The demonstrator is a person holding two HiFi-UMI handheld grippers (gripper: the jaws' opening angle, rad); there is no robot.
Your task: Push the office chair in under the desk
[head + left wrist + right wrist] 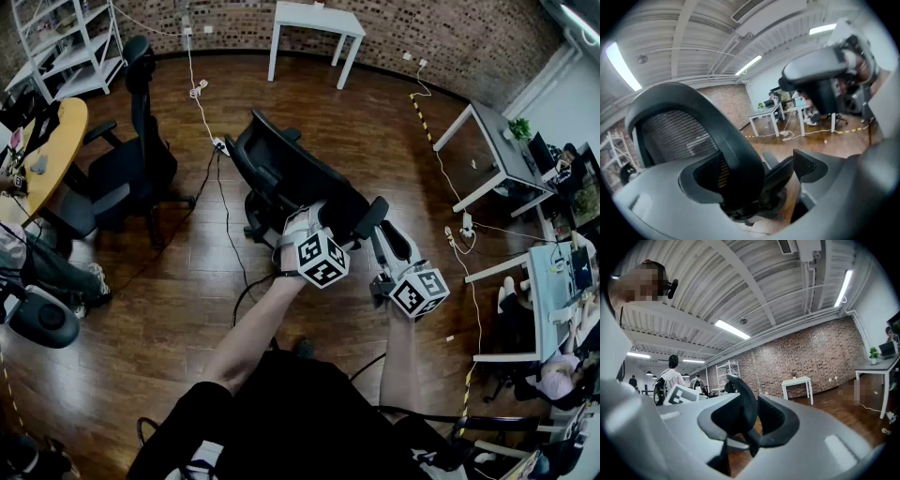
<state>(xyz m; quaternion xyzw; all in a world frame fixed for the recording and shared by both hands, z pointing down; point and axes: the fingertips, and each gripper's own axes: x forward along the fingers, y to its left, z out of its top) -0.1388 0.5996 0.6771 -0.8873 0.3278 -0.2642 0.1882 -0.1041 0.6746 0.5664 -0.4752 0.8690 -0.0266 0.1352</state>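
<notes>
The black office chair [286, 178] stands tilted on the wood floor in the middle of the head view, just ahead of me. My left gripper [302, 225] is at its seat side with jaws wide open. The mesh backrest [679, 136] fills the left gripper view, and the chair's frame [740, 173] runs between the two pads, with a gap on the right pad's side. My right gripper [380, 230] is shut on the chair's armrest [740, 408], which sits between its narrow jaws. A white desk [314, 21] stands at the far brick wall.
A second black chair [131, 169] stands left, by a round wooden table [52, 141] and a white shelf [66, 37]. Cables [202, 103] and a power strip lie on the floor. Grey desks [497, 150] with seated people line the right side.
</notes>
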